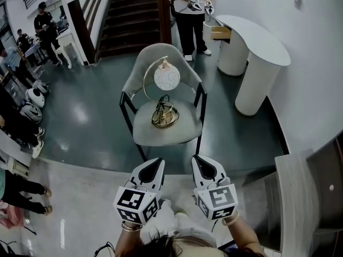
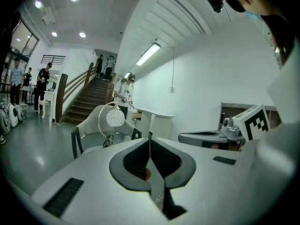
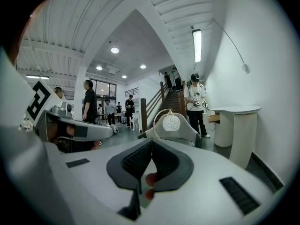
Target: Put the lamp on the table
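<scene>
**At the chair: lamp on the seat, both grippers empty**

On the seat of the grey armchair (image 1: 140,130) stands the lamp (image 1: 166,78). It is upright, with a gold arc rising from a round gold base and a white globe shade hanging in front of the chair back. Over the base lies a dark tangle, which looks to us like the lamp's own cord, though the head view is too coarse to be sure.

We hold the left gripper (image 1: 155,164) and the right gripper (image 1: 200,162) side by side, near the chair's front edge but short of it, both aimed towards the lamp. Each gripper's own view shows its jaws pressed together at the tips with nothing between them (only the dark pads meeting).

Off to the right, well apart from the chair, the white rounded table (image 1: 262,47) stands against the wall with a small drawer (image 1: 221,33) pulled open. A person (image 1: 188,20) stands at its far end, beside the foot of the staircase (image 1: 134,15).
</scene>
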